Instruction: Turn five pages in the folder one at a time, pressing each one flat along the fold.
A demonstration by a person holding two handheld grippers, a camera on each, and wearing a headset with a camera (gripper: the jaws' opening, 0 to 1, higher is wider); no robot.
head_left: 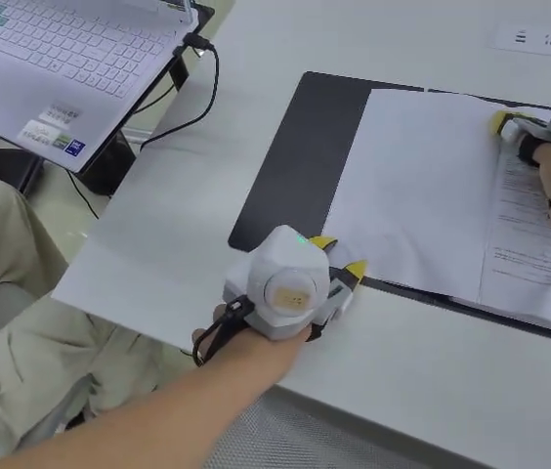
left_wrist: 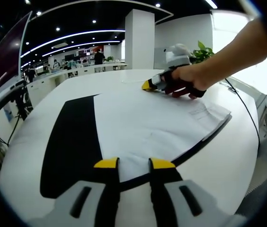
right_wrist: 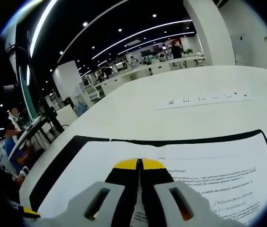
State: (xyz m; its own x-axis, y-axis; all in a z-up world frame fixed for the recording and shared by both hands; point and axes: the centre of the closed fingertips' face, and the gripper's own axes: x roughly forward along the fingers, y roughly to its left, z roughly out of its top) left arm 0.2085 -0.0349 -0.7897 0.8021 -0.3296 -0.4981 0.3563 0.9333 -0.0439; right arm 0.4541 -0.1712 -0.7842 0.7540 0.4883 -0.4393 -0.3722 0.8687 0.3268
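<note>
Black folder (head_left: 290,161) lies open on the white table (head_left: 422,391) in the head view. Its dark inside cover is bare on the left, a blank white sheet (head_left: 412,186) spreads across the middle, and a printed page (head_left: 534,259) shows on the right. The left gripper (head_left: 339,254) sits at the folder's near edge with its yellow tips on the blank sheet's lower corner. The right gripper (head_left: 506,124) rests at the far right, on the paper near where the blank sheet meets the printed page. A white laptop (head_left: 61,59) with a black cable (head_left: 202,88) stands at the table's far left corner, and a white socket strip (head_left: 549,39) lies beyond the folder.

From the left gripper view, the left gripper (left_wrist: 133,163) has its two jaws parted with nothing between them, their tips over the near edge of the blank sheet (left_wrist: 143,118). Across the folder (left_wrist: 72,142), a hand (left_wrist: 188,80) holds the right gripper (left_wrist: 153,84) down on the paper.

Through the right gripper view, the right gripper (right_wrist: 139,164) has its jaws closed tip to tip, holding nothing that I can see. It lies on the paper, with the printed page (right_wrist: 218,179) to one side and the blank sheet (right_wrist: 95,156) to the other. The folder (right_wrist: 62,161) frames both as a black border, and the socket strip (right_wrist: 204,99) lies farther off on the table (right_wrist: 138,109).
</note>
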